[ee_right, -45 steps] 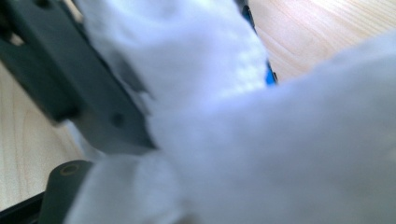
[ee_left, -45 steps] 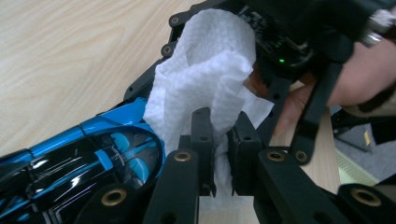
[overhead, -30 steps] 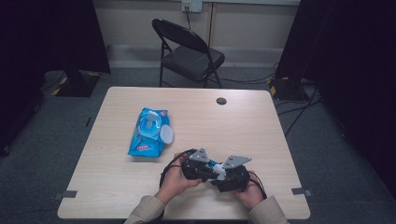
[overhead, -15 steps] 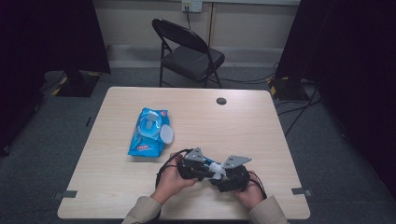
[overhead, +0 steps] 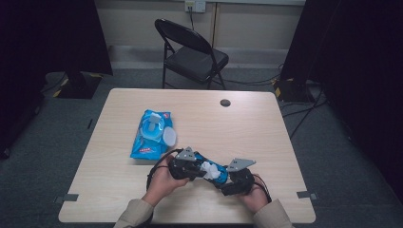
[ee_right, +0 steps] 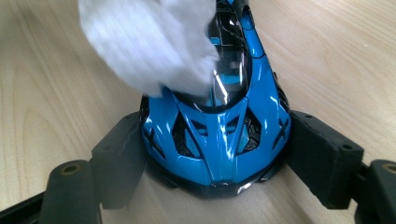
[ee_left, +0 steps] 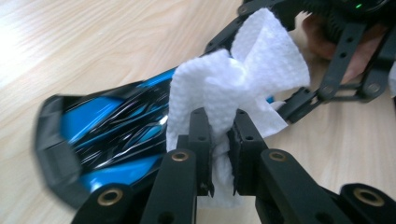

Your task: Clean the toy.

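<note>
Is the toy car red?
No, the toy car held between the right gripper's jaws is shiny blue with black parts.

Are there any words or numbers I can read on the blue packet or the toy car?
Wipes packet: it has red and white print, but it is too small and blurred to read.
Toy car: no words or numbers show on its blue body, just black vents and stripes.
White wipe: plain, no writing.
Table: no label to read.
So nothing here can be read out.
</note>
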Demonstrator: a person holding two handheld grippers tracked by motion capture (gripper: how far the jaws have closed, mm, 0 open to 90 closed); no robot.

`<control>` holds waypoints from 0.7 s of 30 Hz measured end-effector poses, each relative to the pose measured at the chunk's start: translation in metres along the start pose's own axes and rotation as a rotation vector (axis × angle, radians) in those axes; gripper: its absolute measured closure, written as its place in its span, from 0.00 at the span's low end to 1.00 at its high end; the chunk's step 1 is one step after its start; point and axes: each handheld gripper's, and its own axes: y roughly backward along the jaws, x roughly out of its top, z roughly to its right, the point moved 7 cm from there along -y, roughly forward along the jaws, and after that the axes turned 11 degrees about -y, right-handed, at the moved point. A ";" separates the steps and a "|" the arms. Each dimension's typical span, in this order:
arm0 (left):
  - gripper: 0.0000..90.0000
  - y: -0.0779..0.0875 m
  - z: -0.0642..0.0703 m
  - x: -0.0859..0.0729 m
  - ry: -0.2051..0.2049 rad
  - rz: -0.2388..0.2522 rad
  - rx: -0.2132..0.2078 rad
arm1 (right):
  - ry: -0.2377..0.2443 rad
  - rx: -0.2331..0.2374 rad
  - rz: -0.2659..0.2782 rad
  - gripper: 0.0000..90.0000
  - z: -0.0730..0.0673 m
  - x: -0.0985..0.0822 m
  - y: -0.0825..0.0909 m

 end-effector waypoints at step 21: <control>0.92 0.027 -0.024 -0.010 0.066 -0.016 0.081 | 0.000 0.000 0.000 0.27 0.000 0.000 0.000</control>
